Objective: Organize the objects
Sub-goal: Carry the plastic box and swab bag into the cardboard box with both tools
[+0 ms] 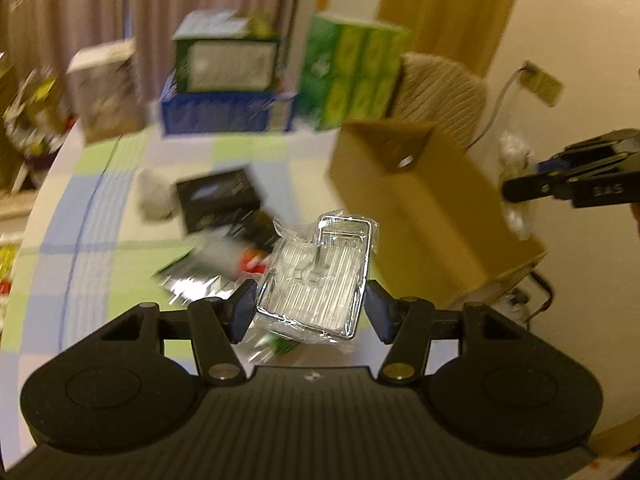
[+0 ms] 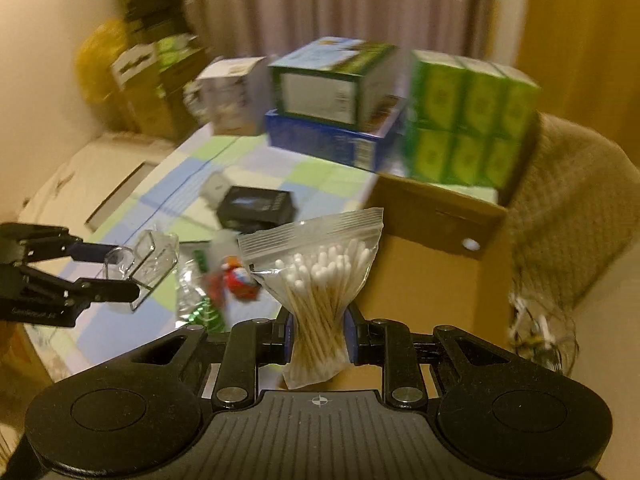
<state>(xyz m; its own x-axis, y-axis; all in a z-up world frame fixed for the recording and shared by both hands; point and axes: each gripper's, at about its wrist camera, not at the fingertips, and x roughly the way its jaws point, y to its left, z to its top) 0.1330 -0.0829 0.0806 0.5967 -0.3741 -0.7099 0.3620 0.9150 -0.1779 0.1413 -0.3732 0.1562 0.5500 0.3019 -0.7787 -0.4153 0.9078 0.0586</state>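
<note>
Left gripper [image 1: 310, 306] clamps clear plastic case [image 1: 320, 276], film-wrapped, above checkered table [image 1: 120, 184]. Right gripper [image 2: 318, 338] pinches zip bag of cotton swabs [image 2: 320, 280] at waist. Cardboard box [image 1: 420, 208] right of both, open. Risks: slick film lets case slide from pads; thin bag sags, snags on box rim; grippers collide over opening.

Partly legible white lettering "DAS" on right hand-held gripper [image 1: 510, 190], box labels blurred

Home living room, curtains [image 2: 340, 4], checked tablecloth [image 1: 100, 200], knit-covered chair [image 2: 568, 216], stacked boxes [image 2: 332, 112]
</note>
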